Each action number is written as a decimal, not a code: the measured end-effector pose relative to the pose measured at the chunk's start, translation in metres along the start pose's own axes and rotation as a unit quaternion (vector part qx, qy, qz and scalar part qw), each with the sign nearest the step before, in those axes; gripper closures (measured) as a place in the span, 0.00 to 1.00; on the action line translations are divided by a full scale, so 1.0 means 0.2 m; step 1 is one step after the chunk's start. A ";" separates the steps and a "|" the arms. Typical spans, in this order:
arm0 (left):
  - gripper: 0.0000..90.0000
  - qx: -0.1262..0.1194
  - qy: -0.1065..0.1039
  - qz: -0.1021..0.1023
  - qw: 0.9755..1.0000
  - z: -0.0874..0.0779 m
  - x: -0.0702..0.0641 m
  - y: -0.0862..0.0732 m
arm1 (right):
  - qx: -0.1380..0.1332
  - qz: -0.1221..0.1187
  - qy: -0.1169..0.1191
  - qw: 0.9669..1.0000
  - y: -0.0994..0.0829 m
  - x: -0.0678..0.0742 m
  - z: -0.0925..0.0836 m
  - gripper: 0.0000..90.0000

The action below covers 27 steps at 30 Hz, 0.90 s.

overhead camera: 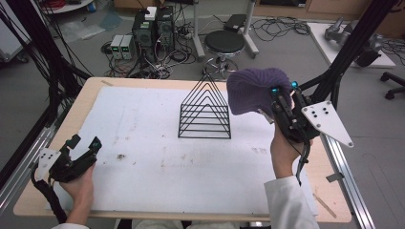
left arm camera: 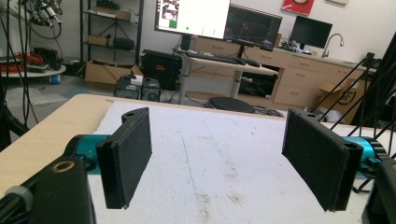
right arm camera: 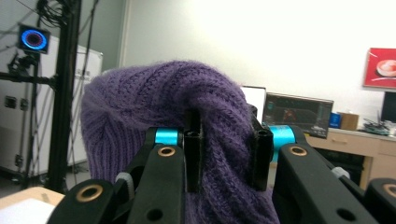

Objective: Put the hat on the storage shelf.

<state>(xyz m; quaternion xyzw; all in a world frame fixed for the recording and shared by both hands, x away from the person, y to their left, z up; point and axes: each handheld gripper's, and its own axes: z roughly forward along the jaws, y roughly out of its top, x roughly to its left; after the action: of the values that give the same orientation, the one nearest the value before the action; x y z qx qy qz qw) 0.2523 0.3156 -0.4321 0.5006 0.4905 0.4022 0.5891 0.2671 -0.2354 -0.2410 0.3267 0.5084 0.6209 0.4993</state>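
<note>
High view: your right claw (overhead camera: 282, 90) is clamped on the purple ribbed knit beanie (overhead camera: 255, 89), lifted above the desk (overhead camera: 143, 162) beside the black wire triangular rack (overhead camera: 205, 112); your left claw (overhead camera: 85, 141) rests apart, jaws spread.

My table (overhead camera: 57, 143) carries a white mat (overhead camera: 157, 162), smudged with brown stains near its middle. Beyond it, on the floor, I see a round black stool (overhead camera: 224, 43) beside computer towers (overhead camera: 153, 28) and tangled cables (overhead camera: 282, 26). Monitors (left arm camera: 194, 16) glow on a desk (left arm camera: 224, 63) farther back.
</note>
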 end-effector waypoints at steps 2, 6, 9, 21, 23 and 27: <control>0.27 0.000 0.001 0.001 1.000 0.00 0.00 0.00 | -0.006 0.005 0.006 1.000 0.02 0.03 0.00 0.82; 0.27 -0.002 0.001 0.000 1.000 0.00 0.00 0.00 | -0.013 0.000 0.028 1.000 0.06 0.11 0.01 0.82; 0.27 -0.006 -0.002 0.001 1.000 0.00 0.00 0.01 | -0.015 0.004 0.043 0.999 0.08 0.17 0.01 0.82; 0.25 -0.029 -0.065 0.027 0.997 0.02 -0.11 0.10 | -0.009 0.018 0.090 0.996 0.11 0.38 0.04 0.82; 0.24 -0.033 -0.082 0.040 0.995 0.03 -0.15 0.12 | -0.008 0.019 0.096 0.995 0.11 0.41 0.04 0.82; 0.21 -0.036 -0.120 0.070 0.990 0.06 -0.23 0.15 | -0.004 0.021 0.107 0.994 0.11 0.46 0.06 0.82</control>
<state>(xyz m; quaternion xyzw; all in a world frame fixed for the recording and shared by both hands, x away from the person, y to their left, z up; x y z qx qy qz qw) 0.2564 0.2730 -0.3944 0.5570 0.3649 0.3971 0.6316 0.2446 -0.1438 -0.2261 0.2666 0.5494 0.6647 0.4305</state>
